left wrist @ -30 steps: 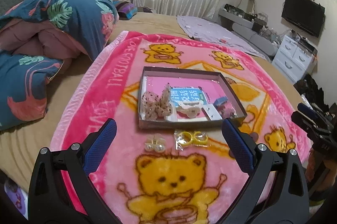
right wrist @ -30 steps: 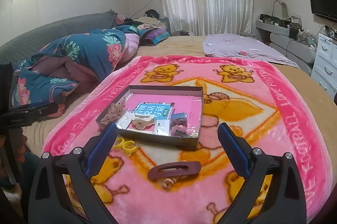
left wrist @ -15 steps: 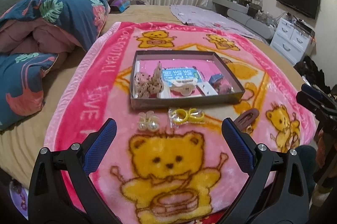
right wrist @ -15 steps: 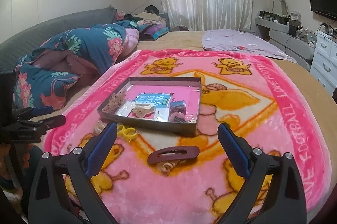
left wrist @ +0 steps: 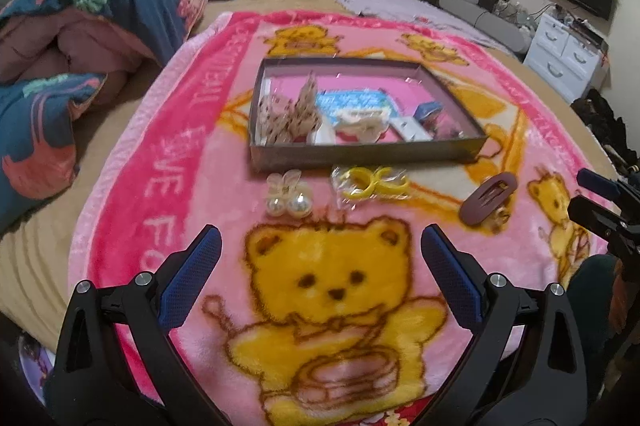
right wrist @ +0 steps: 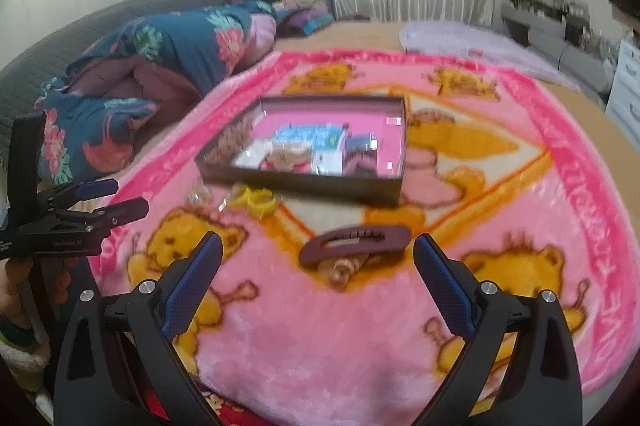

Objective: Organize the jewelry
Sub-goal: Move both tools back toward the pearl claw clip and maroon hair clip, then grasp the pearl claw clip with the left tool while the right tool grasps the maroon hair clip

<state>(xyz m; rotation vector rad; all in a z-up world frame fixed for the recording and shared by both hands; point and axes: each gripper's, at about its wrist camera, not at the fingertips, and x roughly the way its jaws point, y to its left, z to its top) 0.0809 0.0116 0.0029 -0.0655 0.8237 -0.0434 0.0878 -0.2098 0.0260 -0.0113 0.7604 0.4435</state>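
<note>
In the right wrist view, motion blur smears the box [right wrist: 316, 181]; we cannot identify its contents. The small gold piece [right wrist: 344, 268] lies partly under the maroon hair clip [right wrist: 356, 244], so its shape is unreadable. In the left wrist view, the near wall of the box [left wrist: 360, 151] hides the lower parts of the items inside. At 3 o'clock, the frame edge cuts off the right tool [left wrist: 600, 201]. In the right wrist view, the left tool [right wrist: 104, 199] is cut off at 9 o'clock.

Pearl earrings [left wrist: 288, 203], yellow rings [left wrist: 370, 183], maroon clip [left wrist: 488, 197] lie before dark tray [left wrist: 360, 155].
</note>
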